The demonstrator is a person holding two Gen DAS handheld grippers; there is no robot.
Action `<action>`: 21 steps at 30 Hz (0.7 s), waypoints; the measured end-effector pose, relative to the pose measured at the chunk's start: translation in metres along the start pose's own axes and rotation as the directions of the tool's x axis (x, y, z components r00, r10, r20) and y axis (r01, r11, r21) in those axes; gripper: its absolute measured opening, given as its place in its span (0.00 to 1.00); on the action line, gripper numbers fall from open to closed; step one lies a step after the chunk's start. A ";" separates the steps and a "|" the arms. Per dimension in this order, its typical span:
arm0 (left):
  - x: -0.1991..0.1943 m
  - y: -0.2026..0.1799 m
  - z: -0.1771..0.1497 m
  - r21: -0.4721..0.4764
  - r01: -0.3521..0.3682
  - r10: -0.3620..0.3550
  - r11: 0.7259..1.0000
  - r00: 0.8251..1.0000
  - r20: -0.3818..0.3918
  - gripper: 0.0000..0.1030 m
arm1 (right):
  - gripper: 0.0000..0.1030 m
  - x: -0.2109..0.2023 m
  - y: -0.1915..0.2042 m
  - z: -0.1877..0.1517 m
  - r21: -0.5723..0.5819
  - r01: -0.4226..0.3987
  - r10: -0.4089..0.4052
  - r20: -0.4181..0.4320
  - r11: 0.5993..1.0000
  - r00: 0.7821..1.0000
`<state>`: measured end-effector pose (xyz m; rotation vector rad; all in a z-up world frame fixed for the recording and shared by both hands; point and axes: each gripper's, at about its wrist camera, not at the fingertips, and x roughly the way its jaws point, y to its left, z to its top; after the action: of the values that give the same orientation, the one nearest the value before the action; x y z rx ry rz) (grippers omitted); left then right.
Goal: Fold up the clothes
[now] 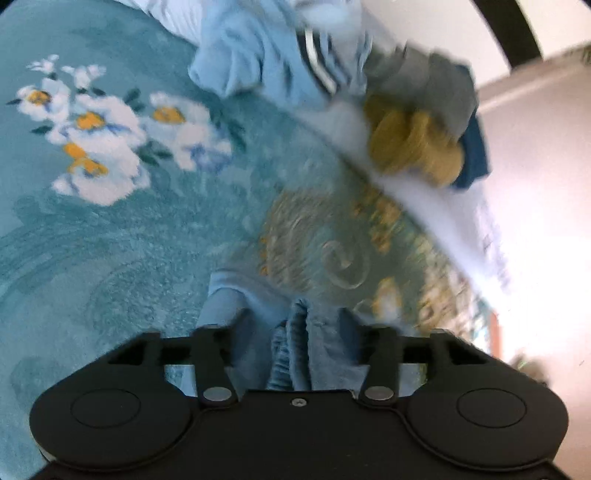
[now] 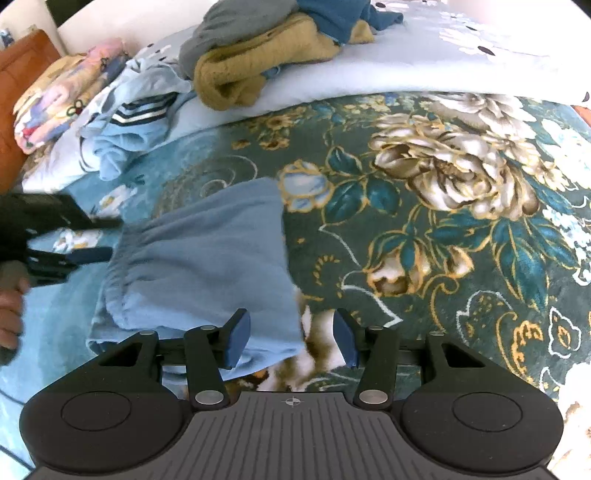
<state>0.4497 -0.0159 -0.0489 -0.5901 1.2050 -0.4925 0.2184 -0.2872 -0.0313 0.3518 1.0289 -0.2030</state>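
So the light blue garment [image 2: 199,258] is lying on the bed, spread flat-ish over a teal floral blanket [image 2: 443,206], with its gathered edge toward the left side of the right wrist view. The right claw [image 2: 291,339] hangs over its near corner with the jaws parted. The left pad sits above the cloth, the right pad is over bare blanket, and nothing is pinched between them.

The left claw [image 1: 291,328] is a blurry mess in its own camera, but the jaws look spread, with bunched blue fabric between them. Can't tell if the pads actually touch it. From the right wrist view you can see that claw at the garment's left edge, fingers apart, a hand [image 2: 9,306] behind it.

Further back on the bed there's a pale sheet [image 2: 406,70] with a heap on it: a mustard-yellow knit [image 2: 255,62], something grey [image 2: 236,22], something dark blue [image 2: 340,14], and a pale blue piece with dark and white stripes [image 2: 140,114]. A folded patterned quilt [image 2: 59,96] sits at the far left.
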 end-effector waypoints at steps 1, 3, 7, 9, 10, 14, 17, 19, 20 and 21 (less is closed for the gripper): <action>-0.001 0.001 -0.003 -0.001 0.007 -0.007 1.000 1.000 -0.021 0.55 | 0.45 0.001 0.000 0.000 0.003 0.001 -0.001 -0.004 1.000 1.000; 0.003 0.002 -0.010 0.008 0.010 -0.010 1.000 0.997 -0.078 0.55 | 0.45 0.002 0.000 0.000 0.015 -0.001 0.001 -0.010 1.000 1.000; 0.022 0.000 -0.024 0.019 0.004 0.000 1.000 0.983 -0.181 0.55 | 0.45 0.006 0.002 0.002 0.037 -0.004 0.005 -0.017 0.999 1.000; 0.030 -0.001 -0.028 0.015 -0.005 0.008 1.000 0.979 -0.202 0.54 | 0.45 0.006 0.004 0.002 0.024 -0.003 0.003 -0.021 1.000 1.000; 0.034 0.000 -0.030 0.006 0.003 -0.001 1.000 0.979 -0.206 0.53 | 0.45 0.007 0.004 0.002 0.017 0.000 0.000 -0.024 1.000 1.000; 0.036 -0.002 -0.031 -0.020 0.051 -0.054 0.999 0.980 -0.194 0.31 | 0.46 0.008 0.002 0.000 0.015 0.015 -0.014 -0.035 1.000 0.999; 0.031 -0.012 -0.036 0.040 0.089 -0.080 0.995 0.979 -0.190 0.27 | 0.46 0.008 0.000 0.000 0.038 0.020 -0.018 -0.037 0.999 0.999; 0.025 -0.014 -0.039 0.024 0.125 -0.118 0.992 0.976 -0.183 0.28 | 0.46 0.008 -0.001 0.001 0.044 0.023 -0.021 -0.035 0.999 0.999; 0.026 -0.014 -0.040 0.003 0.134 -0.131 0.991 0.974 -0.182 0.30 | 0.46 0.008 -0.001 0.001 0.044 0.024 -0.023 -0.035 0.999 0.999; 0.027 -0.013 -0.040 -0.008 0.133 -0.132 0.991 0.975 -0.181 0.30 | 0.46 0.009 -0.001 0.001 0.044 0.024 -0.022 -0.036 0.999 0.999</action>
<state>0.4182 -0.0493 -0.0690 -0.6353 1.3421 -0.6735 0.2235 -0.2887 -0.0387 0.3851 1.0652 -0.2416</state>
